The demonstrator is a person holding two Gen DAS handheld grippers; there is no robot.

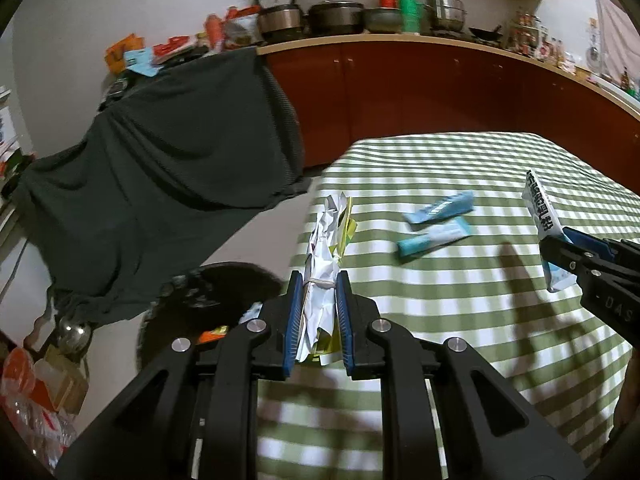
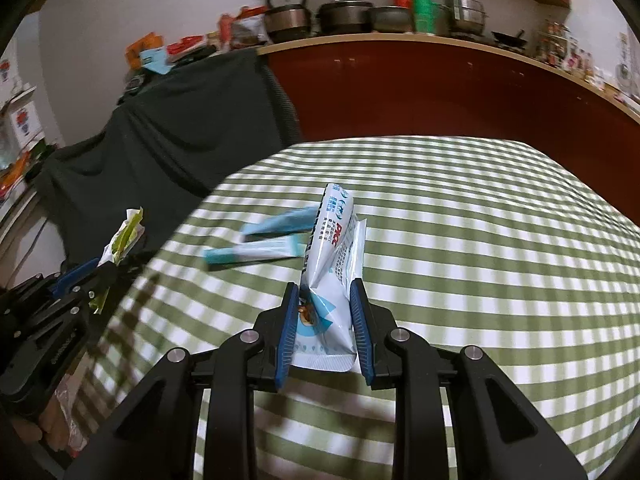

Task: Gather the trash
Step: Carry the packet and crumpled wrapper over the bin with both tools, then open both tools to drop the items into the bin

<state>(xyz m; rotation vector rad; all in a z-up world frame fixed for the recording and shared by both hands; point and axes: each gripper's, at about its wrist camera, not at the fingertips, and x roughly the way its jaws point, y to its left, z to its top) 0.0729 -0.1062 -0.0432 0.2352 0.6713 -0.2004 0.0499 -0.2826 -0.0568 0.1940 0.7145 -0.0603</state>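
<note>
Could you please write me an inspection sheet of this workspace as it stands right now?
Surface: table under a green and white checked cloth.
Job's things: crumpled paper bundle and white snack wrapper, both held; two blue wrappers lying on the cloth; black bin on the floor beside the table's left edge, trash inside.
Clutter: nothing else seen on the cloth.
Grippers: left gripper shut on the paper bundle; right gripper shut on the snack wrapper.
Cables: nothing seen.
Surroundings: dark cloth draped at left; red cabinets behind; pots and bottles on the counter.
</note>
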